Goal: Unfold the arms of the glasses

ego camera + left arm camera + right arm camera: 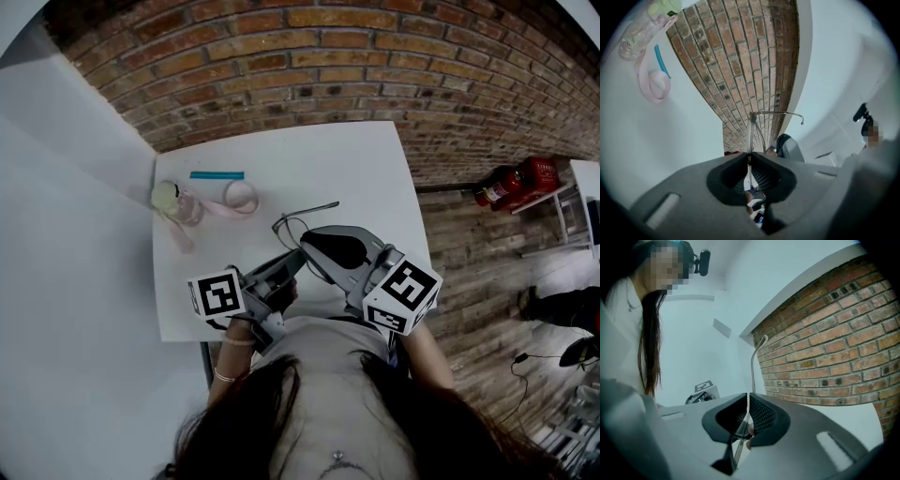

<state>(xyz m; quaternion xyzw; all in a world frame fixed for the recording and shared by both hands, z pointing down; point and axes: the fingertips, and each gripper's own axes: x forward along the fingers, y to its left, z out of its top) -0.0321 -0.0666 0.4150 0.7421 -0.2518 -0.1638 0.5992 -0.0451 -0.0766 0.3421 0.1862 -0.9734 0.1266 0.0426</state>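
The thin wire-framed glasses [314,209] are held above the white table [375,178], close to the person's body. My left gripper [292,262] is shut on the frame; in the left gripper view the wire [751,133] rises from the closed jaws [749,158] and one arm runs off to the right. My right gripper [309,242] is shut on a glasses arm [753,366], which stands up out of its closed jaws [748,398] and ends in a curved tip. The two grippers' tips nearly meet.
A pink bottle with a pale green lid [174,201] lies at the table's left edge, with a pink strap loop [242,195] and a blue stick [217,175] beside it. A brick wall [375,56] runs behind the table. A red fire extinguisher [514,183] stands at the right.
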